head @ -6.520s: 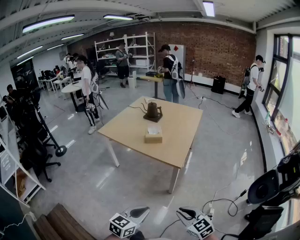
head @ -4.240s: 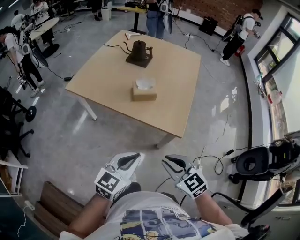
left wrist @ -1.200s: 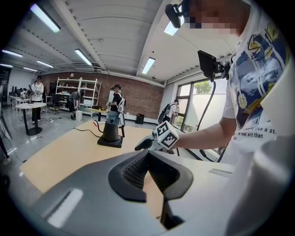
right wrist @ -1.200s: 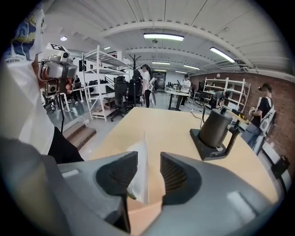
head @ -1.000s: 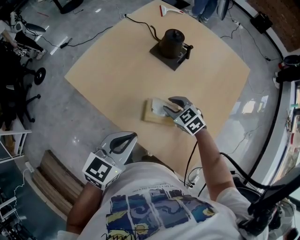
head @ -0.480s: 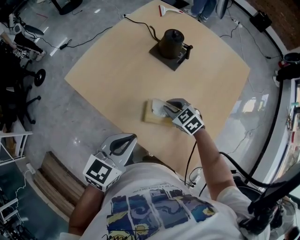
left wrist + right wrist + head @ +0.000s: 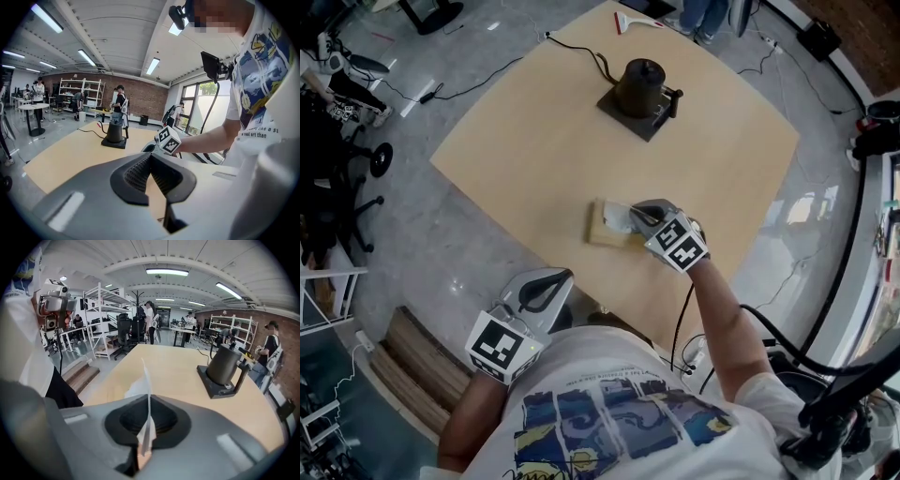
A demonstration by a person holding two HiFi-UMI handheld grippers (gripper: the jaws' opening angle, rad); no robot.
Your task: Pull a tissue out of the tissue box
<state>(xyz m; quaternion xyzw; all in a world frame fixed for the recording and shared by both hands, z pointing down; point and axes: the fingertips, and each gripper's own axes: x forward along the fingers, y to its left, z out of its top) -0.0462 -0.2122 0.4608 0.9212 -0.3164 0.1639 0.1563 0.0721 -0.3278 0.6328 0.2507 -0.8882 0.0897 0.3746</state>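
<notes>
A tan tissue box (image 7: 606, 229) lies on the wooden table (image 7: 534, 150), with a white tissue (image 7: 617, 217) standing out of its top. My right gripper (image 7: 639, 215) reaches over the box. Its jaws are closing tight, and in the right gripper view the pads pinch the thin sheet of tissue (image 7: 147, 385) at my right gripper (image 7: 146, 425). My left gripper (image 7: 540, 284) hangs near my body, off the table's near edge. In the left gripper view, my left gripper (image 7: 151, 165) is shut with nothing between its pads.
A dark kettle (image 7: 639, 86) on a square base stands at the table's far side, its cord (image 7: 581, 49) trailing off the edge; it also shows in the right gripper view as the kettle (image 7: 224, 365). People, shelves and chairs stand around the room.
My right gripper's jaws, open around the tissue a second ago, have come together on it. Neither hand has shifted.
</notes>
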